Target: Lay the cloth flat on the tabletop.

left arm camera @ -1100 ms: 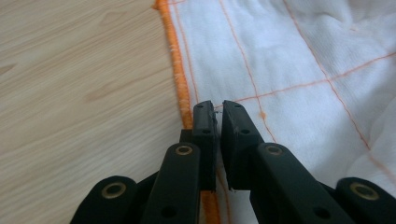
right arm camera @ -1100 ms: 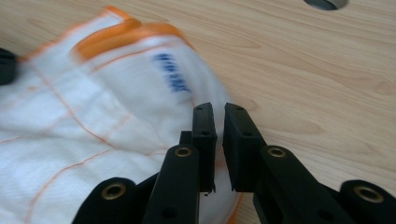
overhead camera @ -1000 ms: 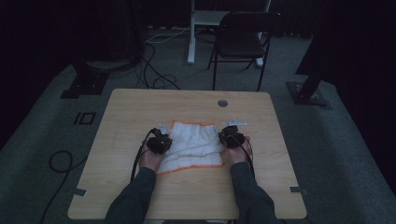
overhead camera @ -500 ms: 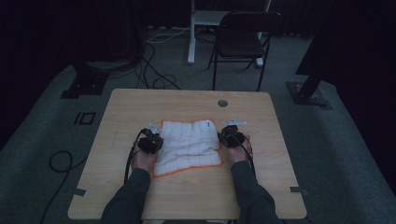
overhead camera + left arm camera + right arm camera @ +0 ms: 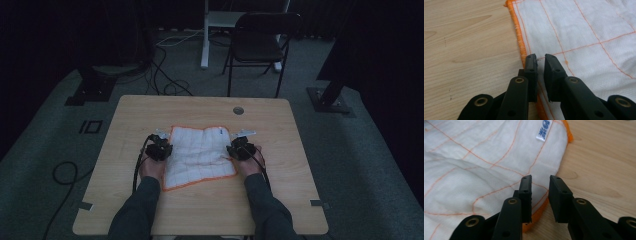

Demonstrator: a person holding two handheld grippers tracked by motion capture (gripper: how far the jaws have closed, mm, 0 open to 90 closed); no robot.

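Cloth (image 5: 200, 156) now lies spread flat mid-surface (image 5: 200, 107); a second ago it was bunched narrower between the hands. Left claw (image 5: 541, 58) has moved outward to the cloth's left hem, right claw (image 5: 539, 180) sits at the right hem below the blue label (image 5: 544, 129). Both claws have just been opening: narrow gaps, hem under the tips, nothing pinched. Reads as release after the spread; smoothing or folding likely next.

Layout as I see it: cloth (image 5: 199, 156) lies flat mid-table (image 5: 280, 200). My left gripper (image 5: 159, 148) sits at its left edge, my right gripper (image 5: 242, 148) at its right edge. A grommet hole (image 5: 238, 110) lies beyond the cloth; a chair (image 5: 260, 45) stands behind the table.
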